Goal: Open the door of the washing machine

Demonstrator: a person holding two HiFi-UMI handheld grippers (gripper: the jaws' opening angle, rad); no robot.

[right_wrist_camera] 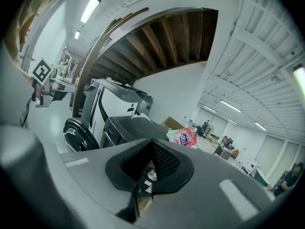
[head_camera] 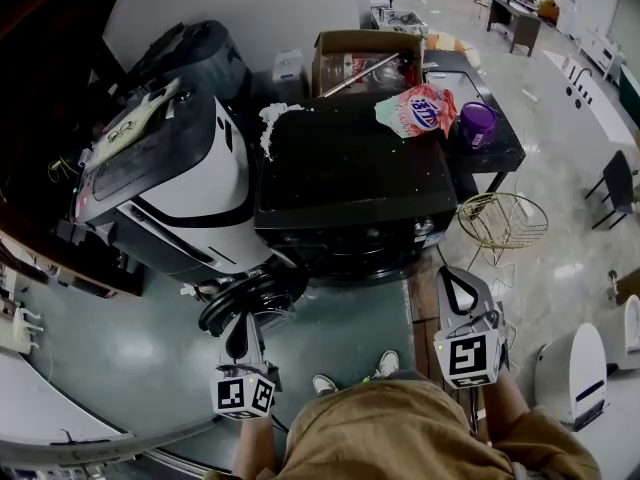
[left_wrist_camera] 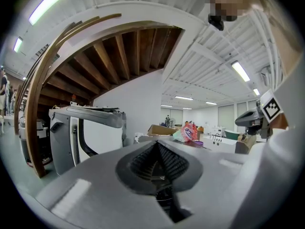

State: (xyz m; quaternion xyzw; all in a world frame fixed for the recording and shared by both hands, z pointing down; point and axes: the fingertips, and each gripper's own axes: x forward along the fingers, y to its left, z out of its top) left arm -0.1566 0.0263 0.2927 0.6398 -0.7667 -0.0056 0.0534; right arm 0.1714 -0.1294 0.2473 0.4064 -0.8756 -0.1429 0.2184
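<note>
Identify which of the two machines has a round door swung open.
The black front-loading washing machine: its round dark door stands open at front left; the white-and-grey machine shows none.

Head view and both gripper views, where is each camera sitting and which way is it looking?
Head view: on the person's head, looking steeply down on the washing machine; shows left gripper, right gripper, shoes.
Left gripper view: on the left gripper, looking across the machine's top; shows its own jaws together and the right gripper.
Right gripper view: on the right gripper, facing the machine's open door; own jaws together.
Shared: detergent bag, all three.
</note>
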